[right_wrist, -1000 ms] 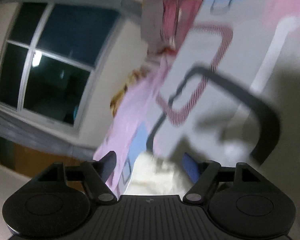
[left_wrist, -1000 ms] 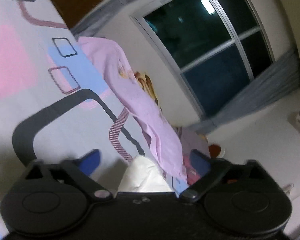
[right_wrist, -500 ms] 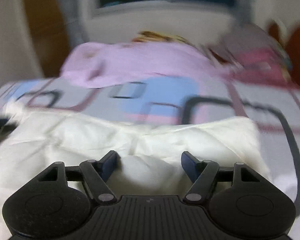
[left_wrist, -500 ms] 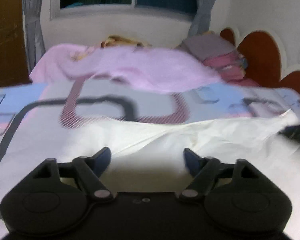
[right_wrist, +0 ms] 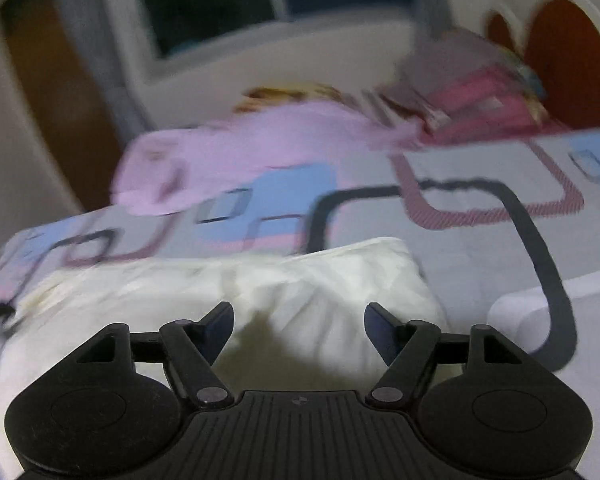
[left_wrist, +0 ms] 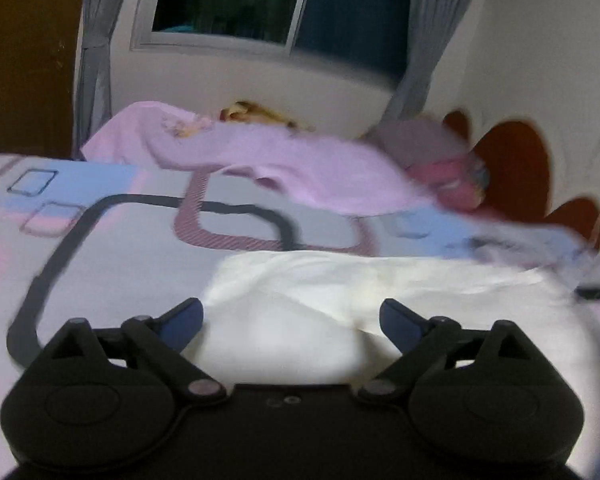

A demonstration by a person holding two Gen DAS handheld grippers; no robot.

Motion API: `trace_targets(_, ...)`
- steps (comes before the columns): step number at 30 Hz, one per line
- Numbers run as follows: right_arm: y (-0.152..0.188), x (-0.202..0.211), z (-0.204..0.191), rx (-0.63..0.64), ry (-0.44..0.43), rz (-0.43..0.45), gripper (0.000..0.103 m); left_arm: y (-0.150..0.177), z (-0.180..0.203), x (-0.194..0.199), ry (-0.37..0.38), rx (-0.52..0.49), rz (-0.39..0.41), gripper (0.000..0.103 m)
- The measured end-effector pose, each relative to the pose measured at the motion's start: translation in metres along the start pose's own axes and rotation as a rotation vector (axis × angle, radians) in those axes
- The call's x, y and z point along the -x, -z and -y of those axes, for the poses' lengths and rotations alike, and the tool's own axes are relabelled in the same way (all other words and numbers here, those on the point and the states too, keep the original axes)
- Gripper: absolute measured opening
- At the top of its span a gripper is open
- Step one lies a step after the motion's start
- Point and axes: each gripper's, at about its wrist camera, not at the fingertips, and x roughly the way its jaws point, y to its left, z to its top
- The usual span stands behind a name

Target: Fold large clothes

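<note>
Hovering low, left gripper (left_wrist: 291,316) had jaws spread wide, nothing between them; cream garment (left_wrist: 364,280) lay just beyond, spreading rightward on the patterned bedsheet (left_wrist: 100,248). Right gripper (right_wrist: 299,320) likewise gaped above the garment's (right_wrist: 284,280) right end. Pink cloth (left_wrist: 300,160) lay farther off.

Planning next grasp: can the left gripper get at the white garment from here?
Probably yes. The left gripper is open, and the white garment lies on the bed directly ahead, with nothing between.

The left gripper (left_wrist: 290,314) has its jaws spread, a crumpled cream-white garment (left_wrist: 380,292) between and beyond them on the patterned bed (left_wrist: 112,240).
</note>
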Motion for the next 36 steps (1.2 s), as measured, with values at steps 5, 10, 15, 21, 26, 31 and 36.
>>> trace_targets(5,0.037,0.005,-0.051,0.131,-0.067,0.015,0.072,0.029,0.083,0.016,0.114,-0.061,0.033,0.095)
trace_targets(10,0.057,-0.019,-0.059,0.163,0.017,-0.052,0.072,0.066,0.134,-0.031,0.014,-0.299,-0.127,0.097)
trace_targets(15,0.051,0.044,-0.017,-0.007,0.021,0.007,0.072,0.06,0.096,0.022,-0.057,-0.206,-0.057,0.1)
trace_targets(21,0.103,0.116,0.068,-0.487,-0.032,0.038,0.072,0.098,0.013,0.114,-0.137,0.13,0.001,0.097)
trace_targets(26,0.145,0.109,0.085,-0.802,-0.137,0.053,0.072,0.147,-0.028,0.132,-0.043,0.548,0.025,0.092)
trace_targets(31,0.157,0.082,0.083,-0.953,-0.192,0.071,0.073,0.161,-0.039,0.108,0.065,0.741,0.042,0.092)
trace_targets(36,0.159,0.059,0.087,-1.041,-0.205,0.104,0.073,0.155,-0.046,0.082,0.089,0.822,0.083,0.083)
